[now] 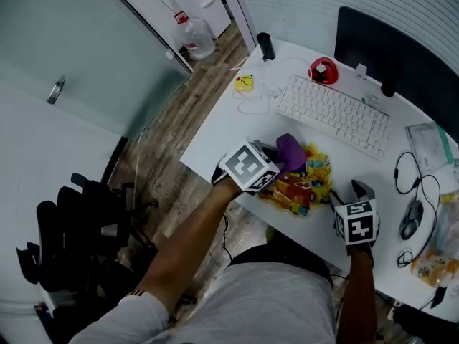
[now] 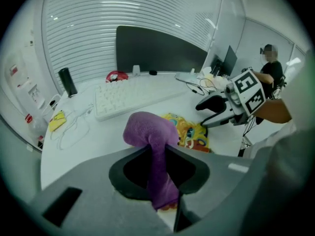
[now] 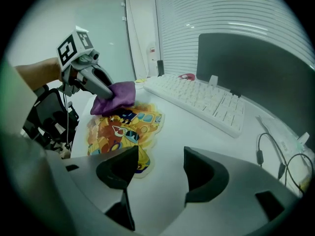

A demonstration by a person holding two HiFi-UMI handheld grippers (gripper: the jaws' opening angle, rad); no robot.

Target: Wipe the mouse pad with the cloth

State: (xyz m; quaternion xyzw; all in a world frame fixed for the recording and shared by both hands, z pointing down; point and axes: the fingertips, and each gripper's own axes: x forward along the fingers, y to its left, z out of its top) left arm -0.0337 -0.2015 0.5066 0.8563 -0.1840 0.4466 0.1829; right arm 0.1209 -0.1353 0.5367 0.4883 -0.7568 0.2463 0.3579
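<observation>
Left tool (image 2: 157,157) pinches the purple cloth (image 2: 149,131) down on the mouse pad (image 3: 119,128), and the right tool (image 3: 158,173) is wide open and empty beside it.

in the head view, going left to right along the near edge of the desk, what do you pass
left tongs → purple cloth → right tongs → black mouse. The mouse pad lies under the cloth and spans both sides of it, so it is left out of the order.
</observation>
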